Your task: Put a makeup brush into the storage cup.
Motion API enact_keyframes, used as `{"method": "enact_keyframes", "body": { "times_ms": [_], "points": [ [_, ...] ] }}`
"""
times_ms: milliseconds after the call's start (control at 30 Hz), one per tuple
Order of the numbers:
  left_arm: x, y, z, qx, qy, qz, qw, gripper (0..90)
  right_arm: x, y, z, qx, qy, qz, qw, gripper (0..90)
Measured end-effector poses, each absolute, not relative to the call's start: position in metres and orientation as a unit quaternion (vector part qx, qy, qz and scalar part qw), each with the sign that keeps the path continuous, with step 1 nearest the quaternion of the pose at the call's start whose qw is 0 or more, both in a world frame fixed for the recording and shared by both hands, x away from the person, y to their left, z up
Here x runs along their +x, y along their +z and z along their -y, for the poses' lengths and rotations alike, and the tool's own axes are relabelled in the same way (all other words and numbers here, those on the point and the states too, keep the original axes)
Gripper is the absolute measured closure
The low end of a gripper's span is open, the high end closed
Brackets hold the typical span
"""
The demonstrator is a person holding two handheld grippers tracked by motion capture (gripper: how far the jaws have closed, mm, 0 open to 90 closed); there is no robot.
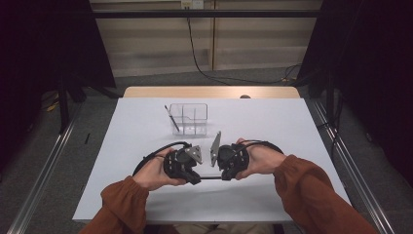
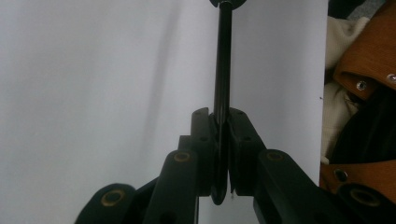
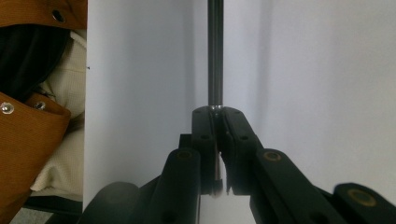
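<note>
A thin dark rod point(image 1: 211, 178) lies level just above the white table point(image 1: 272, 126), spanning the gap between my two grippers. My left gripper point(image 1: 198, 179) is shut on one end of it and my right gripper point(image 1: 223, 178) on the other. In the left gripper view the black rod point(image 2: 223, 56) runs straight up from the closed left gripper point(image 2: 222, 116) toward the other gripper at the top edge. In the right gripper view the rod point(image 3: 215, 51) looks grey and shiny, and the right gripper point(image 3: 215, 112) pinches its end.
A clear divided container point(image 1: 190, 118) stands behind the grippers at mid-table, with a thin dark stick point(image 1: 171, 117) leaning out of its left side. Orange sleeves point(image 1: 302, 185) come in from the table's near edge.
</note>
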State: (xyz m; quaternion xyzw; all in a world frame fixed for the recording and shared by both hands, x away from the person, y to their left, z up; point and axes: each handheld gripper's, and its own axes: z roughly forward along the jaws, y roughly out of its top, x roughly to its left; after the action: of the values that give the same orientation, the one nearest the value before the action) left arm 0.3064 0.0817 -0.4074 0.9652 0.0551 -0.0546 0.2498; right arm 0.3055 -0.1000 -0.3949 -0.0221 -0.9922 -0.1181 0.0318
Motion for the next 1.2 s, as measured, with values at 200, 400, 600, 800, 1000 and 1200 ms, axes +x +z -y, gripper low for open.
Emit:
{"method": "enact_keyframes", "body": {
  "times_ms": [200,400,600,800,1000,1200],
  "points": [
    [0.307,-0.408,-0.082,0.962,-0.060,-0.053,0.261,83.9,0.308,-0.394,0.105,-0.024,-0.128,0.991,0.028,82.5],
    [0.309,-0.409,-0.086,0.959,-0.071,-0.054,0.268,84.0,0.309,-0.394,0.107,-0.031,-0.141,0.989,0.034,76.8],
    [0.309,-0.409,-0.089,0.958,-0.070,-0.060,0.271,84.0,0.310,-0.396,0.111,-0.049,-0.154,0.986,0.042,63.3],
    [0.308,-0.407,-0.092,0.955,-0.070,-0.065,0.281,83.9,0.312,-0.397,0.116,-0.060,-0.169,0.983,0.043,47.8],
    [0.308,-0.405,-0.097,0.953,-0.066,-0.070,0.286,83.9,0.313,-0.396,0.122,-0.077,-0.181,0.980,0.036,34.5],
    [0.307,-0.405,-0.103,0.951,-0.064,-0.077,0.292,83.9,0.312,-0.398,0.128,-0.095,-0.189,0.977,0.030,22.2]
  ]
}}
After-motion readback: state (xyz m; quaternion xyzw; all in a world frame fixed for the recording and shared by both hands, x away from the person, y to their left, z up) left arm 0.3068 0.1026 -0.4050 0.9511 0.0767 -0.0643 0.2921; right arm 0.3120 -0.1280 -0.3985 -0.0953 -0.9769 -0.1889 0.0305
